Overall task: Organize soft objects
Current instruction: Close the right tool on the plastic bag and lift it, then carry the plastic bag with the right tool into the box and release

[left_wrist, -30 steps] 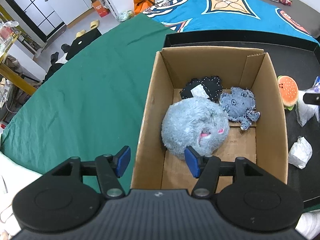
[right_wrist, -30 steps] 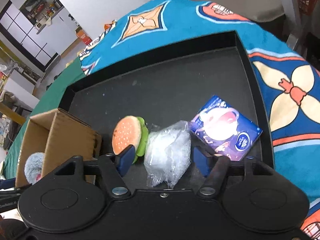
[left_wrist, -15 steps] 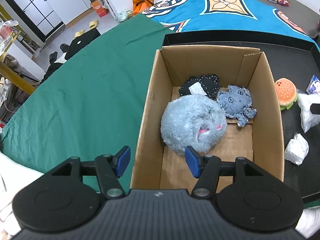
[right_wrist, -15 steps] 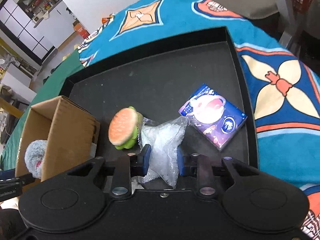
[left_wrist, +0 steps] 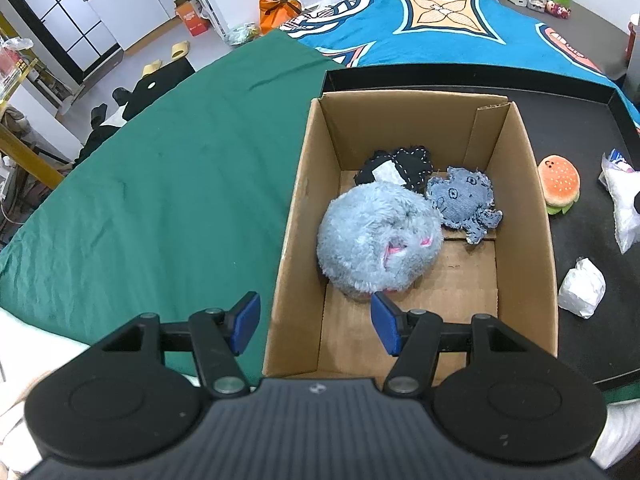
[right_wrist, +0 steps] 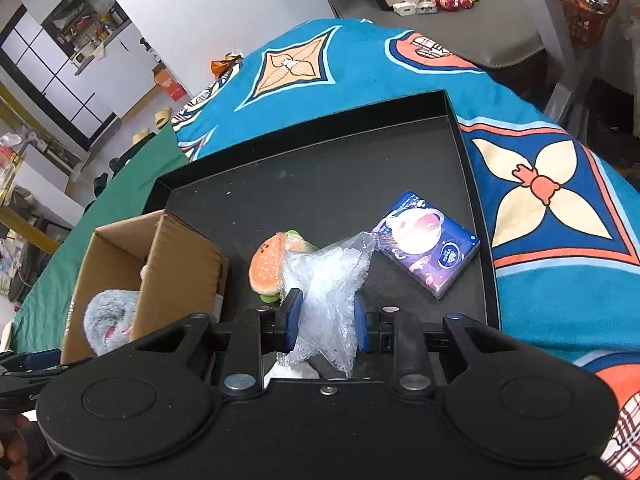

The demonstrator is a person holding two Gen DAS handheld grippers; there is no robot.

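Cardboard box (left_wrist: 416, 216): grey plush ball (left_wrist: 380, 242), denim toy (left_wrist: 464, 200), black toy (left_wrist: 394, 166) at 12 o'clock, partly hidden.
Left gripper (left_wrist: 314, 324): fingers apart, holding nothing.
Right gripper (right_wrist: 326, 320): clamped on plastic bag (right_wrist: 328, 280).

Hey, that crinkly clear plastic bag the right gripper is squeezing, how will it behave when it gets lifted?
The crinkly clear plastic bag will probably flop: its free corner already trails loosely toward the blue tissue packet. It looks light, thin film bunched between the right gripper's fingers. The glossy film could slip, so a firm pinch seems wise.
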